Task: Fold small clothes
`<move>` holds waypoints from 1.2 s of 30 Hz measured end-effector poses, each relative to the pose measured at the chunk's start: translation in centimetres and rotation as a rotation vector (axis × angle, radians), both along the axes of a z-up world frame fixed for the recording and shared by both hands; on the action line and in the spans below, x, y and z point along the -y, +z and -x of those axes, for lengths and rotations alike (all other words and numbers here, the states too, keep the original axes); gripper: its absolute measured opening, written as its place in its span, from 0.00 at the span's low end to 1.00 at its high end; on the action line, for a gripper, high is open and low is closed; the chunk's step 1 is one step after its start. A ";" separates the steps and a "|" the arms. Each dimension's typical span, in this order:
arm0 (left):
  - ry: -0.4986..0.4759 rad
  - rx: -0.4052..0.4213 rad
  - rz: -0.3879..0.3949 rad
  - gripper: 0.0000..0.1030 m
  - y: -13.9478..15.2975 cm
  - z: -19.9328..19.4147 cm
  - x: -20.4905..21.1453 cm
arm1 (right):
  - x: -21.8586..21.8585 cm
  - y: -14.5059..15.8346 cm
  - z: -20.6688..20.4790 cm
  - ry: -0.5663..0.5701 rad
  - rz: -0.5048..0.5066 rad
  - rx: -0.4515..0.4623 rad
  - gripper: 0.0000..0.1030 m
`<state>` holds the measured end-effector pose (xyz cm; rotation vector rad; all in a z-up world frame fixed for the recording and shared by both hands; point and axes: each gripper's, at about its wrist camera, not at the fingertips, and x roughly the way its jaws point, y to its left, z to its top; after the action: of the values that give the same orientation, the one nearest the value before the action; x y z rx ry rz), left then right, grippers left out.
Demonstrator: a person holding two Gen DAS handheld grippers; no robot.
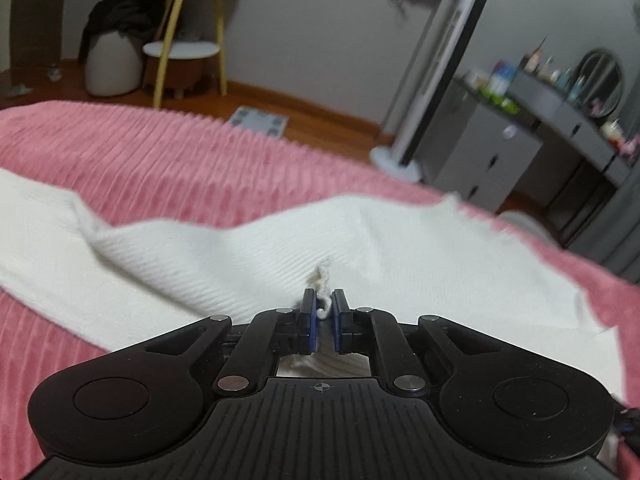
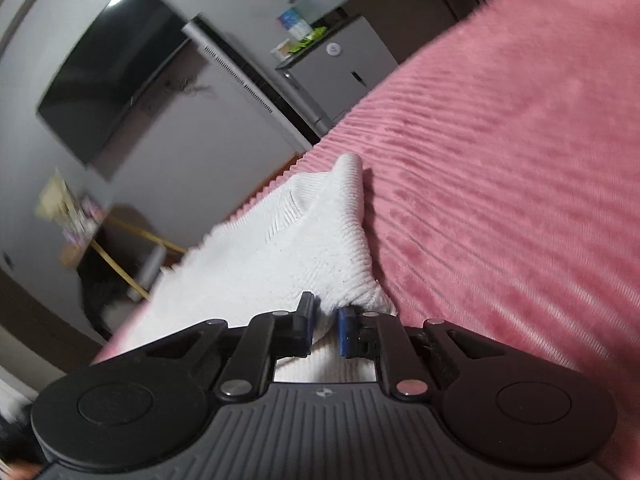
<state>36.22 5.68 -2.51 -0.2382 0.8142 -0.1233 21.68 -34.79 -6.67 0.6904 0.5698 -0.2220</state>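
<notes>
Left gripper (image 1: 324, 300): at 6 o'clock in the left wrist view, jaws nearly together and pinching a small bunched tuft of the cloth's edge between the blue pads (image 1: 313, 322).
Cloth (image 1: 248, 256): white ribbed knit lying on the bedspread, running from 9 o'clock across the middle to 4 o'clock in the left view; a raised fold sits at 10 o'clock of the gripper, and the right edge looks frayed and blurred.
Bedspread (image 1: 168, 148): pink, ribbed plush, under the cloth and filling the middle band of the left view.
Stool (image 1: 113, 65): pale, round, at 11 o'clock on the wood floor, with dark clothing heaped on it.
Side table (image 1: 182, 50): yellow legs, white shelf, just right of the stool.
Scale (image 1: 259, 120): on the floor at 12 o'clock, beyond the bed edge.
Dresser (image 1: 532, 120): grey, at 2 o'clock, bottles and a round mirror on top; details blurred.
Right gripper (image 2: 326, 312): at 6 o'clock in the right wrist view, jaws drawn close on a corner of the cloth (image 2: 288, 248), which runs between the pads and rises to a peak at 12 o'clock of the gripper.
Bedspread, right view (image 2: 500, 160): fills 1 to 5 o'clock, touching the cloth's right edge.
TV (image 2: 108, 72): dark screen on the wall at 10 o'clock.
</notes>
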 end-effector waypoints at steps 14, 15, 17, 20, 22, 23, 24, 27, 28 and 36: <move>0.314 0.124 0.071 0.97 1.3 5.4 -11.2 | -2.0 1.1 0.7 0.043 0.172 -0.009 0.23; 0.376 0.128 0.072 0.97 1.2 5.7 -13.0 | -2.3 1.2 0.7 0.047 0.182 -0.005 0.28; 0.483 0.108 0.090 0.97 0.8 5.9 -16.8 | -2.9 1.3 0.7 0.056 0.210 0.005 0.34; 0.629 0.109 0.124 0.96 0.2 5.7 -21.9 | -3.7 1.1 0.7 0.069 0.242 0.000 0.38; 0.705 0.108 0.143 0.92 -0.3 5.3 -24.7 | -4.0 1.0 0.7 0.070 0.249 0.001 0.40; 0.738 0.102 0.167 0.89 -0.6 5.0 -26.0 | -4.2 0.9 0.6 0.070 0.256 0.002 0.40; 0.759 0.100 0.206 0.83 -0.9 4.7 -27.2 | -4.3 0.9 0.6 0.071 0.264 0.000 0.41; 0.826 0.098 0.319 0.78 -2.1 4.1 -30.2 | -4.8 0.7 0.5 0.075 0.291 0.001 0.44; 0.834 0.108 0.353 0.78 -2.2 3.9 -31.0 | -4.9 0.6 0.5 0.076 0.294 0.002 0.44; 0.881 0.082 0.522 0.08 -3.0 1.9 -34.2 | -4.9 0.2 0.4 0.074 0.295 0.013 0.48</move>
<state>34.29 39.85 -5.55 -1.0530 0.5238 0.4885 21.27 -29.89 -6.48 0.3837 0.5360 -0.2270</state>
